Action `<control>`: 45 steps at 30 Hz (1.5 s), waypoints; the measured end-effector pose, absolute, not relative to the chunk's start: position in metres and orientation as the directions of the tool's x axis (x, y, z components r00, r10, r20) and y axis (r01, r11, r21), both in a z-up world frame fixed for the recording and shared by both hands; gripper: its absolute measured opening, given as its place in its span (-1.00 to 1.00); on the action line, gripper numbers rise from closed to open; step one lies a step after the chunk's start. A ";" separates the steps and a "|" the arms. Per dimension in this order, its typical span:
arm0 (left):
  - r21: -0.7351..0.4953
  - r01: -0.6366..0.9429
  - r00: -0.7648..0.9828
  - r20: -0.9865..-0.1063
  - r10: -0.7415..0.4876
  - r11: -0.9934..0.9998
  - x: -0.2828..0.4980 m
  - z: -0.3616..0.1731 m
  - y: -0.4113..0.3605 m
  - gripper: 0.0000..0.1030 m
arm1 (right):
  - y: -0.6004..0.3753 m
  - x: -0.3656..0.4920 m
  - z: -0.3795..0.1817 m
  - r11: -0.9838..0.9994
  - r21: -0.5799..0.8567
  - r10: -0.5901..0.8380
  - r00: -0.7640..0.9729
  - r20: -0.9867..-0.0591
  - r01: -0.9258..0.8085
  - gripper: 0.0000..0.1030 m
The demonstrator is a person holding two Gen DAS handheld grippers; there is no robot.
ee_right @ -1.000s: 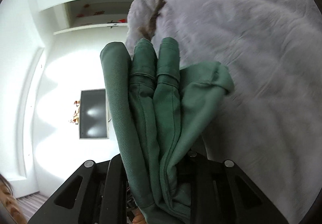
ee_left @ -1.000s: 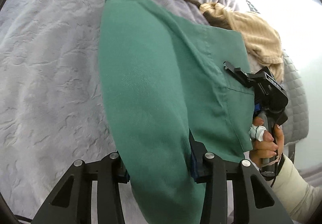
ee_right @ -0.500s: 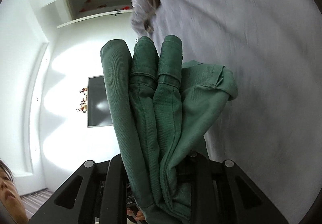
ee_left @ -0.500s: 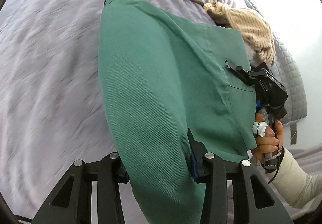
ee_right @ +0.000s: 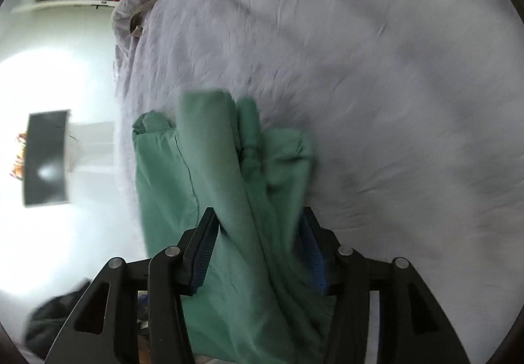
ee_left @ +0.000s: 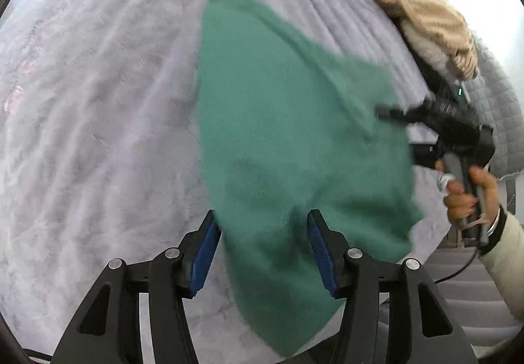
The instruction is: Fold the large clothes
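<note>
Lilac bedspread (ee_right: 376,69) on bed, white wall (ee_right: 65,85) w/ dark TV (ee_right: 46,157), shelf (ee_right: 65,2) above.

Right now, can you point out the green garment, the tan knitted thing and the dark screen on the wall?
green garment (ee_left: 278,135): left wrist view, middle of its broad panel.
tan knitted thing (ee_left: 432,23): left wrist view, its ribbed top.
dark screen (ee_right: 46,157): right wrist view, screen centre.
</note>
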State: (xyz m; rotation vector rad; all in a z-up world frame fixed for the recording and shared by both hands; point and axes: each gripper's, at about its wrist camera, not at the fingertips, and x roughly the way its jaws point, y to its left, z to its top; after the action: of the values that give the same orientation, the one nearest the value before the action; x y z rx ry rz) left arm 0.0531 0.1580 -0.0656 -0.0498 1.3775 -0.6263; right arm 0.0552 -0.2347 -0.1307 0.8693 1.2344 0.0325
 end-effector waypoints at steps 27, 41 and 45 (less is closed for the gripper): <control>-0.148 0.376 0.252 -0.934 -0.255 0.915 0.115 -0.065 0.135 0.53 | -0.243 0.015 -0.112 0.803 0.454 0.365 0.283 -0.887 0.386 -0.06; -0.182 0.365 0.123 -0.963 -0.241 0.913 0.028 -0.073 0.161 0.53 | -0.193 -0.077 -0.118 0.817 0.410 0.381 0.155 -0.912 0.405 -0.02; -0.115 0.432 0.145 -0.970 -0.195 0.894 0.018 -0.081 0.159 0.53 | -0.199 -0.085 -0.130 0.837 0.320 0.301 0.115 -0.947 0.445 -0.78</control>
State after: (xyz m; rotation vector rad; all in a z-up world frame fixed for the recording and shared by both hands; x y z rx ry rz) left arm 0.0179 0.1589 -0.0813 0.2092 1.3539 -0.4564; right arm -0.0854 -0.1991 -0.1304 0.6281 1.4819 -0.1165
